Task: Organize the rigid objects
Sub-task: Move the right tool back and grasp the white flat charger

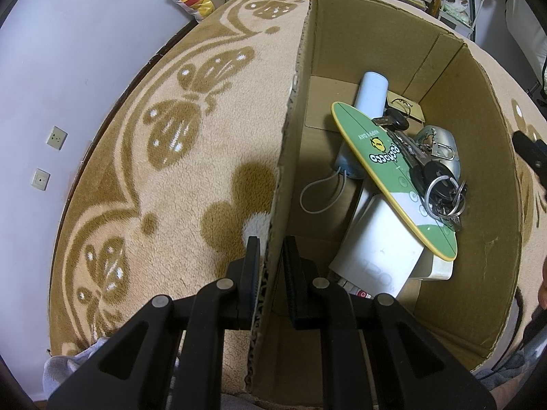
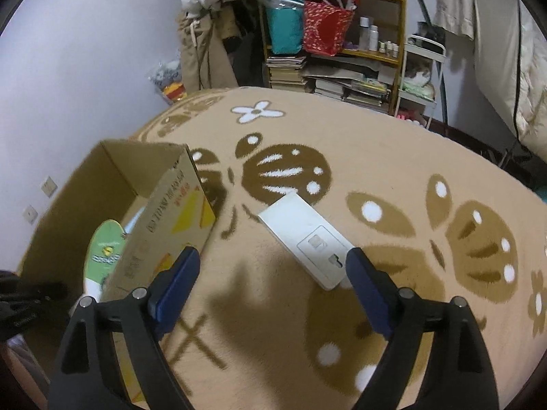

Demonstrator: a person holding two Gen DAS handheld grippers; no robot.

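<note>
My left gripper (image 1: 271, 256) is shut on the left wall of the cardboard box (image 1: 294, 109), one finger outside and one inside. Inside the box lie a green oval board (image 1: 393, 177), a pale blue cylinder with a cord loop (image 1: 365, 109), a bunch of keys (image 1: 441, 188), a silver mouse-like shell (image 1: 441, 147) and white flat boxes (image 1: 379, 256). My right gripper (image 2: 273, 263) hangs open above the blanket, just short of a white flat rectangular device (image 2: 307, 239) that lies to the right of the box (image 2: 164, 225).
A beige blanket with brown butterflies (image 2: 376, 157) covers the bed. Cluttered shelves with books and bags (image 2: 342, 41) stand beyond it, next to hanging clothes (image 2: 205, 54). A purple wall with sockets (image 1: 54, 136) runs along the left. The right gripper's tip (image 1: 530, 150) shows at the box's right.
</note>
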